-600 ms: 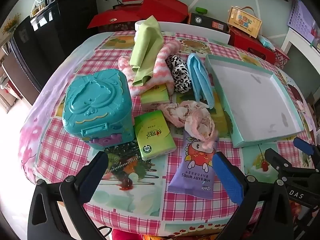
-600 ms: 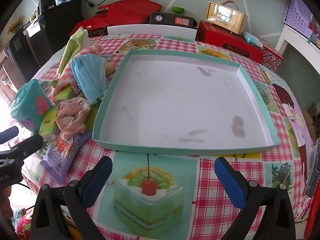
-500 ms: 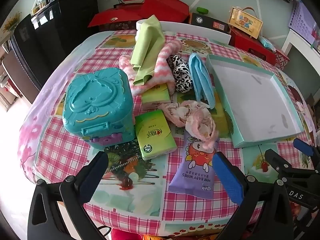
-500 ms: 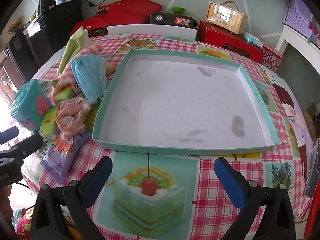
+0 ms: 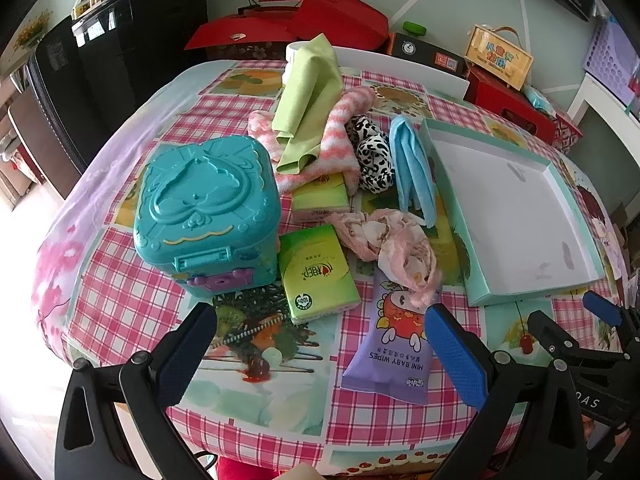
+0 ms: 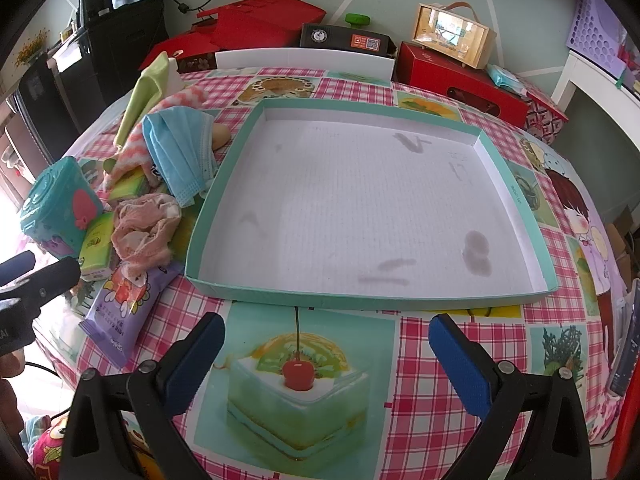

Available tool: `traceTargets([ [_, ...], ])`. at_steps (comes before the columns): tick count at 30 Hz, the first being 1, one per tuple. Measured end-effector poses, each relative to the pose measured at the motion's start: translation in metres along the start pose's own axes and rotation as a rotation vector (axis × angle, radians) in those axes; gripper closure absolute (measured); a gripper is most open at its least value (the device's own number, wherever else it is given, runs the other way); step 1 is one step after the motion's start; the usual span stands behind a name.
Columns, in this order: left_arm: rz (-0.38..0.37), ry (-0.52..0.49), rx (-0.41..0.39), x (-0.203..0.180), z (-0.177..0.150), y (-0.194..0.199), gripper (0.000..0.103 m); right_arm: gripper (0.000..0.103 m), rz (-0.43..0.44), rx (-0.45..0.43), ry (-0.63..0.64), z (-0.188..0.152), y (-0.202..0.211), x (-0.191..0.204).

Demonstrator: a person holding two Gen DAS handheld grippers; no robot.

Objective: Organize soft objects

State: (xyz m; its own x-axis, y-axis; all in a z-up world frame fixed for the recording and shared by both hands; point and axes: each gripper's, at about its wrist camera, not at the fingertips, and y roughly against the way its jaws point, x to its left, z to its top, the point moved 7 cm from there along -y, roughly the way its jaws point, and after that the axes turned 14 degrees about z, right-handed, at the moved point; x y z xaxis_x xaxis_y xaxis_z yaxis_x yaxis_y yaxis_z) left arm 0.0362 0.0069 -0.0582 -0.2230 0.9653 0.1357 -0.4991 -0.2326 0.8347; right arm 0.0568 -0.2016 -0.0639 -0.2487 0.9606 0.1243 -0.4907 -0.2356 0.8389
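Left wrist view: soft items – rag (image 5: 394, 246), mask (image 5: 412, 170), cloth (image 5: 308, 100) – are seen heaped at table (image 5: 132, 300) centre beside tray (image 5: 476, 292), w/ left gripper (image 5: 320, 354) & right gripper (image 6: 326, 358) both spread, nothing pinched.

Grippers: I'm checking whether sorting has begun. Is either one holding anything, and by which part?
Nothing is held: left gripper and right gripper are both open.

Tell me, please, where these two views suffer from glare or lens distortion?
Left wrist view: daylight blows out the floor at the left edge, and the fisheye bows the table into a dome. Right wrist view: the tray is sharp and evenly lit, its straight rim curved; black vignette fills the corners.
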Motion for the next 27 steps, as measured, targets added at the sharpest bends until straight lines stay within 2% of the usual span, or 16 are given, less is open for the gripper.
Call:
traceTargets([
  [3, -0.011, 0.009, -0.009, -0.002, 0.000, 0.000, 0.000, 0.000, 0.000, 0.000, 0.000, 0.000, 0.000, 0.000],
  [6, -0.031, 0.015, -0.050, -0.004, 0.002, 0.004, 0.000, 0.000, -0.001, 0.001, 0.000, 0.000, 0.000, 0.000],
  [8, -0.030, 0.021, -0.107, -0.004, 0.005, 0.008, 0.000, 0.000, -0.001, 0.001, 0.001, 0.000, 0.000, 0.000],
  [12, -0.034, 0.030, -0.130, -0.005, 0.007, 0.013, 0.000, 0.000, -0.003, 0.003, 0.004, 0.000, -0.002, 0.001],
  [20, -0.072, 0.039, -0.067, -0.001, 0.005, 0.009, 0.000, 0.000, -0.004, 0.003, 0.004, 0.000, -0.001, 0.001],
  [27, -0.067, 0.015, -0.093, 0.002, 0.011, 0.015, 0.000, 0.000, -0.004, 0.001, 0.011, 0.004, 0.001, 0.003],
])
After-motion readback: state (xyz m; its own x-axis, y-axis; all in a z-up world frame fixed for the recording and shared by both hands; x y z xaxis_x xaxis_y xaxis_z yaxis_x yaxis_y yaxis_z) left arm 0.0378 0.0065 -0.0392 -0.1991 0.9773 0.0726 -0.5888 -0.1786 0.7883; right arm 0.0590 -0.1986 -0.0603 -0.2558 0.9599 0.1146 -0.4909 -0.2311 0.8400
